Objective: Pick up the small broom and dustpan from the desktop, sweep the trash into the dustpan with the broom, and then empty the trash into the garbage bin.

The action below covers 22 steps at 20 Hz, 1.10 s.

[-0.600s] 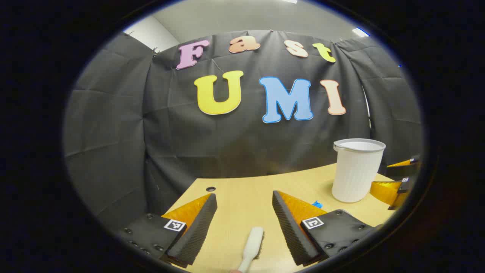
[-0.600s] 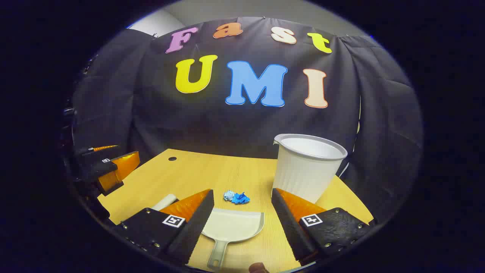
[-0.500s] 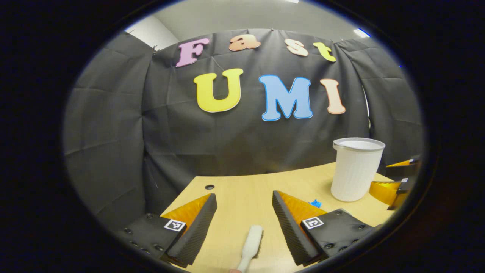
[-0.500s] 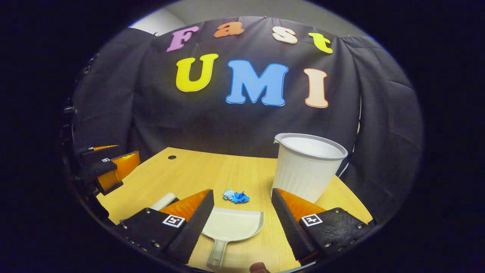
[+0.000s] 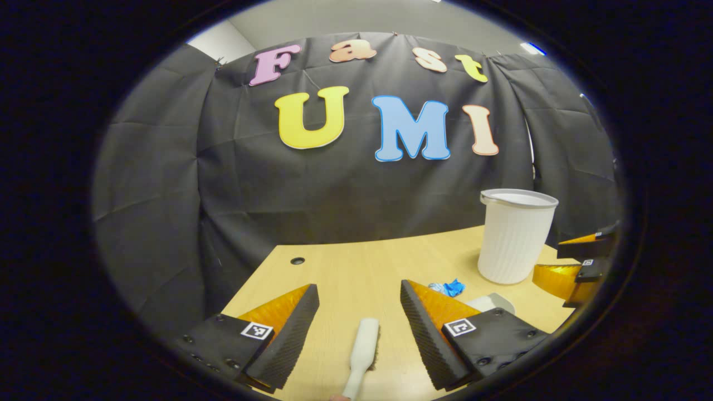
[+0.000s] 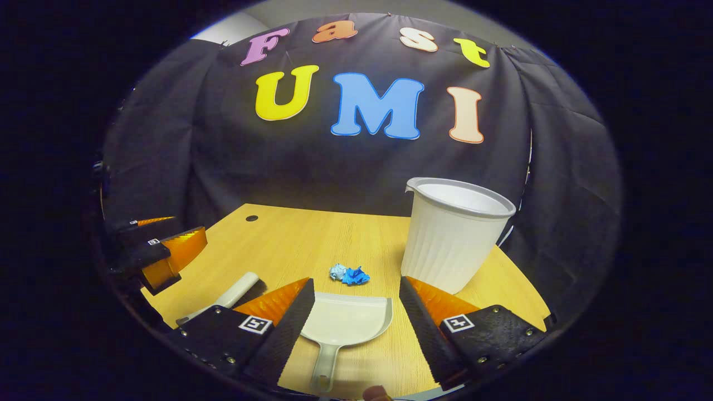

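Two tongs: left tongs [image 5: 359, 298] and right tongs [image 6: 356, 298] both released, nothing gripped.
Broom [image 5: 362, 353]: flat on table [image 5: 345, 270], between left fingers.
Dustpan [image 6: 345, 323]: on table; lower, clench handle squarely.

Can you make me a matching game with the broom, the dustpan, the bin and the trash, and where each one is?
Things:
1. broom
2. dustpan
3. bin
4. trash

Places:
A. standing upright at the desk's far right
B. lying between the left gripper's open fingers
C. crumpled on the desk just beyond the dustpan
D. lying flat between the right gripper's open fingers

Pairs: 1-B, 2-D, 3-A, 4-C
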Available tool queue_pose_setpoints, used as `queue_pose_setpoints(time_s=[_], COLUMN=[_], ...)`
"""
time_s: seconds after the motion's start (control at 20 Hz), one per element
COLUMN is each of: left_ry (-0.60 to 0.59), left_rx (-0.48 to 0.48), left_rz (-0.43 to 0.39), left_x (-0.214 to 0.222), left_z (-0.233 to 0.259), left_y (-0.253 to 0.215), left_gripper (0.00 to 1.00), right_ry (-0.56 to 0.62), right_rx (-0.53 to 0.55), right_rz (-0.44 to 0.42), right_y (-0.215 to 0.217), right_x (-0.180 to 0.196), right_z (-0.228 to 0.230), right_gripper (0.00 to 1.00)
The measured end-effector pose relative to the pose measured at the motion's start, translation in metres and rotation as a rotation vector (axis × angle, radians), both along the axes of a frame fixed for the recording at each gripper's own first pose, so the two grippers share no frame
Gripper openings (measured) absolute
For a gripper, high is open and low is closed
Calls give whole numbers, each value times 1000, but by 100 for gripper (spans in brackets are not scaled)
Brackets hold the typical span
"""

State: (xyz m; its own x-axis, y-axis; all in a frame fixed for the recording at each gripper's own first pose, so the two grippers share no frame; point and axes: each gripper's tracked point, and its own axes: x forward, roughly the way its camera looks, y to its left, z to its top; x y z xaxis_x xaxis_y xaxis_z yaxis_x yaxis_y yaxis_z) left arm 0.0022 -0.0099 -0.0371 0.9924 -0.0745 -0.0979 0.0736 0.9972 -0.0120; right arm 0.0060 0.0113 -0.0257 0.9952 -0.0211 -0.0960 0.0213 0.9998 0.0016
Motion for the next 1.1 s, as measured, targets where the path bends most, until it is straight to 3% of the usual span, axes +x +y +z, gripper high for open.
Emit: queue_pose_setpoints(time_s=[0.25,0.5,0.6,1.1], left_ry=[109,229,278,578], left_rx=[-2,20,57,101], left_rz=[-48,-84,-103,-144], left_x=[5,5,6,0], left_z=[-32,-71,-88,-173], left_y=[-3,-5,-8,-3], left_gripper=[98,94,99,99], right_ry=[86,246,305,550], right_rx=[-41,17,49,148], right_rz=[-9,32,46,40], right_y=[6,19,24,33], right_x=[6,6,3,0], right_z=[-24,-62,-73,-129], right_gripper=[96,96,96,96])
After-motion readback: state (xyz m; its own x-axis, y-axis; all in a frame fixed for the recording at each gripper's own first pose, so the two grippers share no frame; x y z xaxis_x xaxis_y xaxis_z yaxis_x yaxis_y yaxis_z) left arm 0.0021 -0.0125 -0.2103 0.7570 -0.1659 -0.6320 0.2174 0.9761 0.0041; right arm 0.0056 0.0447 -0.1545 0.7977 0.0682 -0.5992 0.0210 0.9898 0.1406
